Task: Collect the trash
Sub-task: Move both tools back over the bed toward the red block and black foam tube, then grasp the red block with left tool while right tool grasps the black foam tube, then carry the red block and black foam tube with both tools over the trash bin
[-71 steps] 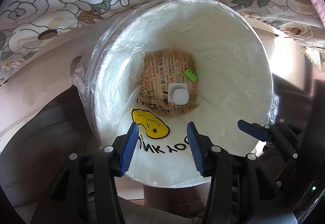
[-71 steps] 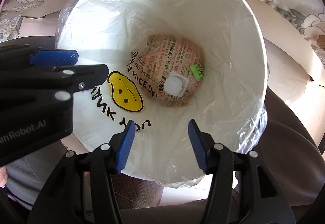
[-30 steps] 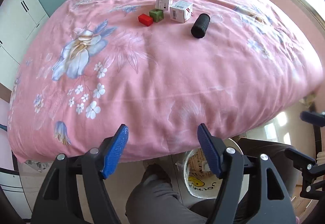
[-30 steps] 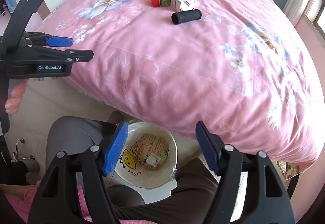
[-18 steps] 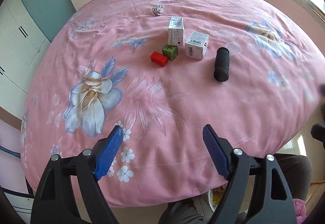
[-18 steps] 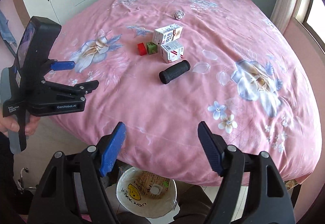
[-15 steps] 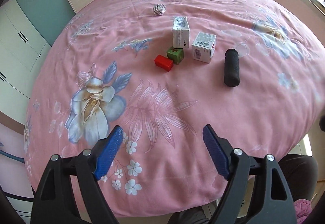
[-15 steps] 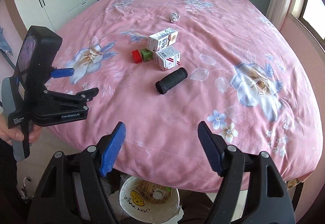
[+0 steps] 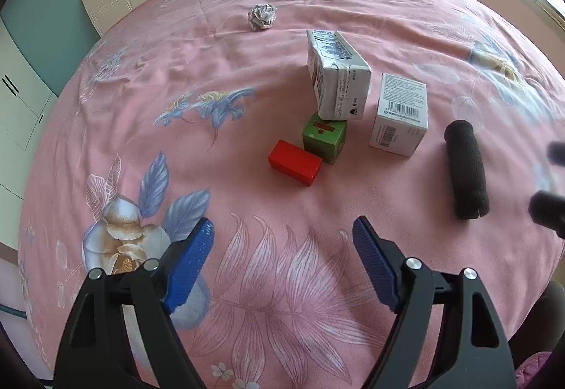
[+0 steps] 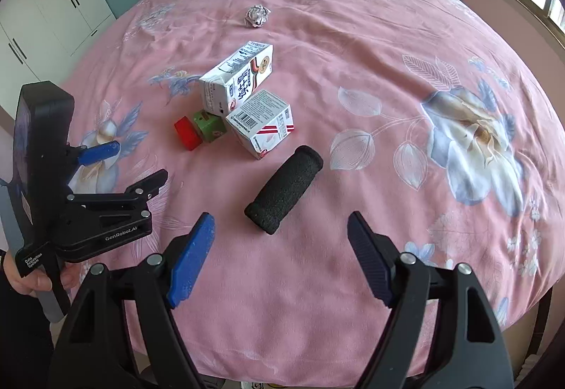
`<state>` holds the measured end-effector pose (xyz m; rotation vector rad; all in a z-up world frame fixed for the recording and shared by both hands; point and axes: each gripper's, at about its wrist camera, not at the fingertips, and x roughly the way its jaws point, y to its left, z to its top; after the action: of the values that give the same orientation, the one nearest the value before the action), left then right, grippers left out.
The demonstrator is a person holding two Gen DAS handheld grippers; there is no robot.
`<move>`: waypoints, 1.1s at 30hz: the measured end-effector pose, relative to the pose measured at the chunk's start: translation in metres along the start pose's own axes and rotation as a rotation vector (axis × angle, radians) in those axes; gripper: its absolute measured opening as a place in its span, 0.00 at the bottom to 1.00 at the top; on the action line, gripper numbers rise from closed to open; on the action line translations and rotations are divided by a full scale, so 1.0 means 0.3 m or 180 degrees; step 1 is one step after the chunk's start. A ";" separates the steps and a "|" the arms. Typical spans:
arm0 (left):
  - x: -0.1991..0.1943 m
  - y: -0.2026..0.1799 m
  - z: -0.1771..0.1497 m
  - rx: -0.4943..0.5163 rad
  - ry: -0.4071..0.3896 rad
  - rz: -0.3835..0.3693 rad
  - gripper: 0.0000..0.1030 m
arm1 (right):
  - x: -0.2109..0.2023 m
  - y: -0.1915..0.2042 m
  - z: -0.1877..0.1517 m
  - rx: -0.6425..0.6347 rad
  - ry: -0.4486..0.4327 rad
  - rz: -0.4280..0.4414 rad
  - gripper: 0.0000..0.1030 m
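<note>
Trash lies in a loose cluster near the middle of a bed (image 10: pixel 353 71) covered with a pink floral sheet, and both grippers hang above the near part of it with nothing between their blue pads. Furthest left in the cluster sits a red block (image 10: pixel 187 133), touching or just beside a green block (image 10: pixel 209 125); behind the green block a milk carton (image 10: pixel 240 82) lies on its side, its low end resting against or on that block. To the right of the blocks a small white box (image 10: pixel 263 126) with a barcode stands just beside the carton. Further right and nearer the camera a black foam roller (image 10: pixel 284 189) lies on its side, apart from the box. Well behind them all, a crumpled paper ball (image 10: pixel 257 16) sits alone on the sheet. The left gripper (image 9: pixel 282 260) has its jaws spread wide, empty, pointing toward the red block (image 9: pixel 295 166) and green block (image 9: pixel 324 137), with the carton (image 9: pixel 337 73), box (image 9: pixel 399 119), roller (image 9: pixel 466 173) and paper ball (image 9: pixel 261 17) beyond. The right gripper (image 10: pixel 280 256) also has its jaws spread wide and empty, the roller lying just ahead of them
</note>
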<state>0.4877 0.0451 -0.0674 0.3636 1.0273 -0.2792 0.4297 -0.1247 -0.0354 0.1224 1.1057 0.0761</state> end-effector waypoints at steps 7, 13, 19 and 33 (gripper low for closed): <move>0.148 0.017 0.055 0.0177 -0.0054 -0.0268 0.80 | 0.193 -0.032 0.038 0.0348 0.0252 0.0050 0.75; 0.228 0.032 0.090 0.0091 -0.0164 -0.0410 0.80 | 0.288 -0.022 0.057 0.0348 0.0302 0.0060 0.74; 0.238 0.029 0.082 -0.0039 -0.0252 -0.0484 0.57 | 0.325 -0.005 0.058 0.0027 0.0242 -0.0061 0.55; 0.105 0.001 -0.017 -0.0390 -0.0044 -0.0330 0.44 | 0.197 -0.037 -0.032 -0.0268 0.0261 0.0039 0.43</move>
<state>0.4992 0.0456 -0.0973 0.1978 1.0460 -0.3099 0.4474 -0.1278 -0.0935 0.0510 1.1818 0.1395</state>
